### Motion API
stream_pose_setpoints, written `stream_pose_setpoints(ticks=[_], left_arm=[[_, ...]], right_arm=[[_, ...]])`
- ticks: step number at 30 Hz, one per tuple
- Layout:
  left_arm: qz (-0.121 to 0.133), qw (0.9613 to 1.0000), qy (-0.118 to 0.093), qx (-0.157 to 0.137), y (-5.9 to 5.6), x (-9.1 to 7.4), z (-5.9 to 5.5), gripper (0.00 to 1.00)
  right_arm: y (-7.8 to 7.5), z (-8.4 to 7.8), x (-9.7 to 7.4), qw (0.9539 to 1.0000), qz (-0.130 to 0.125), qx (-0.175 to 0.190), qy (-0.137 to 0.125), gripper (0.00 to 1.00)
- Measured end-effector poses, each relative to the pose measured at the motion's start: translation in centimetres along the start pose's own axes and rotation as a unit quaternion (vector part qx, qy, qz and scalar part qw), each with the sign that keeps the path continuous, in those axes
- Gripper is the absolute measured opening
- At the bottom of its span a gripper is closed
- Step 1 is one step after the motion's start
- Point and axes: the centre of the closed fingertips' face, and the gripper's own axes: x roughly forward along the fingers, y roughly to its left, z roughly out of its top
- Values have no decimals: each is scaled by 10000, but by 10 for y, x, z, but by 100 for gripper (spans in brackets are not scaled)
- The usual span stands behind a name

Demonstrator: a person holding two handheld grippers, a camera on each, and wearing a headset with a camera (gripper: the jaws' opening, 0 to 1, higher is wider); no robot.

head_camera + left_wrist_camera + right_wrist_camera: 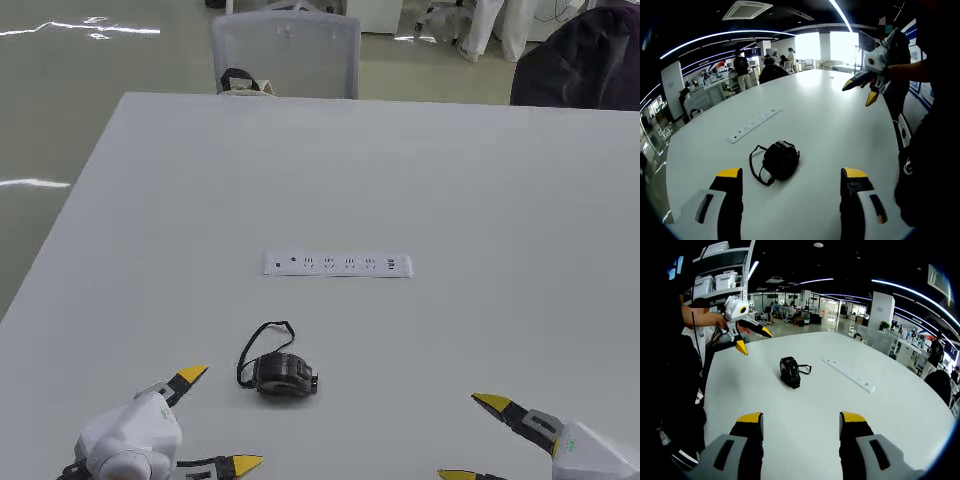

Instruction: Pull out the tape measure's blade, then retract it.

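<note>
A black tape measure [283, 374] with a black wrist loop lies on the white table [400, 180], near the front edge, its blade not pulled out. In the left gripper view the tape measure [780, 159] sits just ahead of the jaws, and the tape measure [789, 372] lies farther off in the right gripper view. My left gripper [220, 418] is open to the tape's lower left, apart from it. My right gripper [474, 437] is open at the lower right, well away. Each gripper appears in the other's view: right gripper [863, 88], left gripper [752, 337].
A white power strip [337, 265] lies flat on the table beyond the tape measure. A grey chair [286, 55] stands at the far edge, and a dark chair back [585, 65] at the far right. People and desks are in the background.
</note>
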Motion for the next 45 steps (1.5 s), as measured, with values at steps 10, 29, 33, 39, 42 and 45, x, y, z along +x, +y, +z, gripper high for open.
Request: stream_pose_setpoints(ticks=[10,29,33,39,42,45], left_arm=[[-340,9989,55,318,1,27,-1,65],[-949,9886,353,1114,18,71,-3,51],[-1081,9861,396,1194,21,77,-2,50],[-1313,9798,541,1410,23,88,-6,46],[-1410,9771,601,1478,24,93,-8,46],[-1519,9740,646,1555,24,96,-11,44]], right_arm=[[-3,-4,20,9996,207,-210,42,53],[-9,2,75,9951,837,-514,-63,42],[-12,1,85,9939,947,-565,-48,41],[-12,0,100,9914,1154,-612,-32,41],[-10,-1,108,9901,1262,-617,-32,41],[-8,-1,115,9888,1350,-636,-27,40]])
